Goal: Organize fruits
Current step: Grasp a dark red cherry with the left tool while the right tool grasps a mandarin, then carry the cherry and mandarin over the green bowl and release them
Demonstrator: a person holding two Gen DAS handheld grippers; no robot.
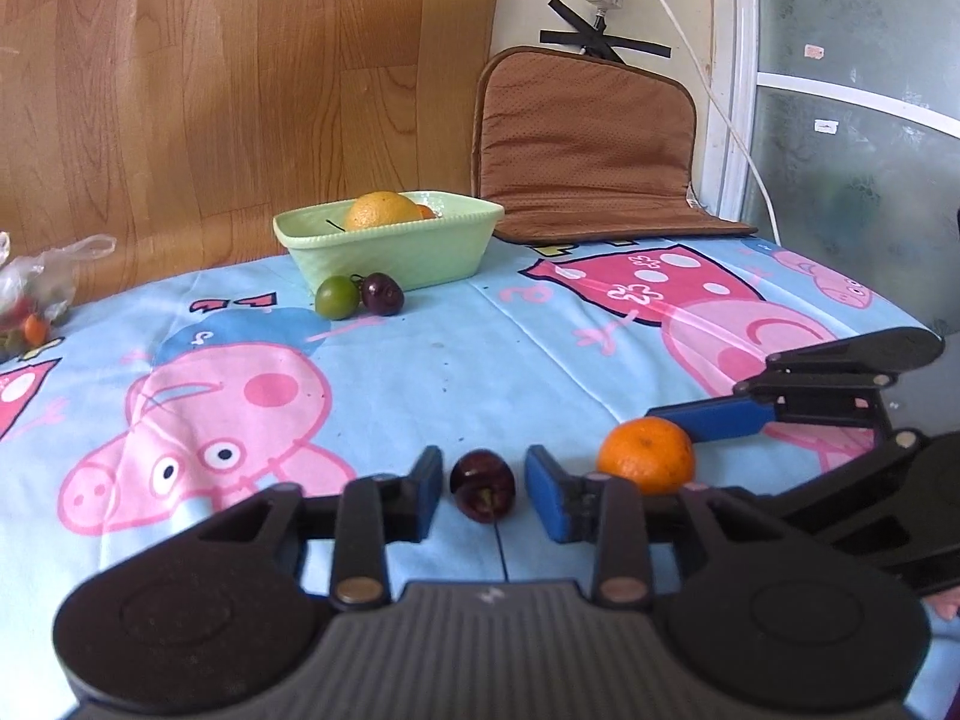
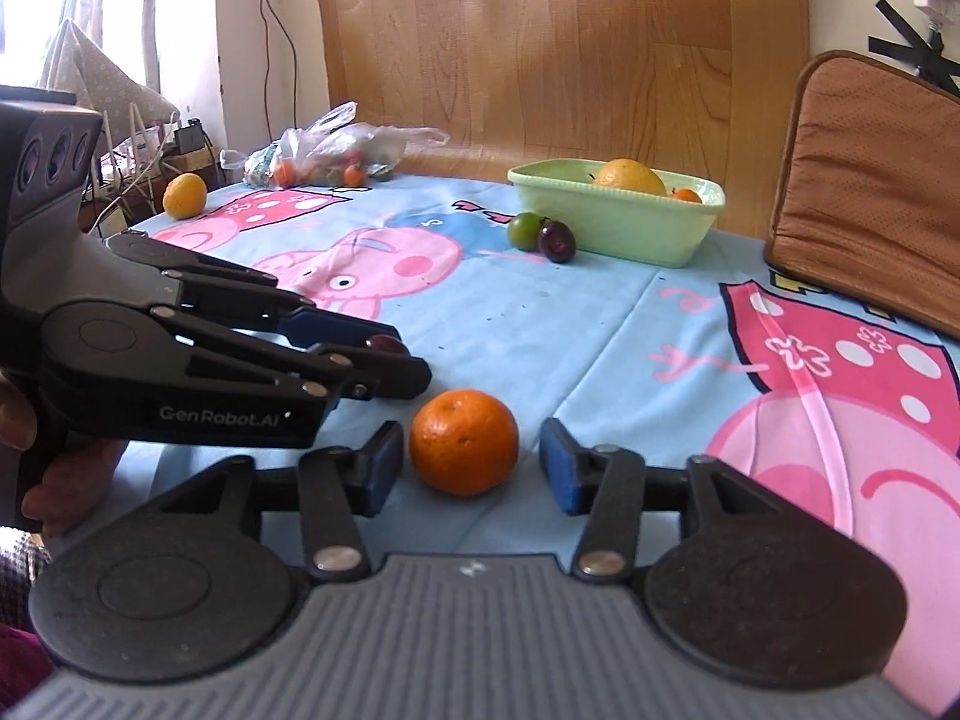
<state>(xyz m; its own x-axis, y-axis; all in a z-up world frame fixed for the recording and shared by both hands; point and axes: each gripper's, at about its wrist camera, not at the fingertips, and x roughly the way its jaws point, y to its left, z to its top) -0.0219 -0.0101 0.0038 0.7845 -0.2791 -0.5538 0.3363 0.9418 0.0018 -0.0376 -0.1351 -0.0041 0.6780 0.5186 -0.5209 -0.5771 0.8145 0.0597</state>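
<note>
My left gripper (image 1: pixel 483 495) is open with a dark red plum (image 1: pixel 482 485) lying between its blue pads on the cloth, not touching them. My right gripper (image 2: pixel 465 465) is open around a small orange mandarin (image 2: pixel 463 441), with gaps on both sides; the mandarin also shows in the left wrist view (image 1: pixel 647 455). A pale green dish (image 1: pixel 390 246) at the back holds a large orange (image 1: pixel 384 211) and a small orange fruit. A green plum (image 1: pixel 337 297) and a dark plum (image 1: pixel 382 294) lie just in front of the dish.
The table has a blue cartoon-pig cloth (image 2: pixel 600 324). A plastic bag of small fruits (image 2: pixel 327 159) and a loose yellow-orange fruit (image 2: pixel 184 195) sit at the far left edge. A brown cushion (image 1: pixel 585 144) leans on the wall behind the dish.
</note>
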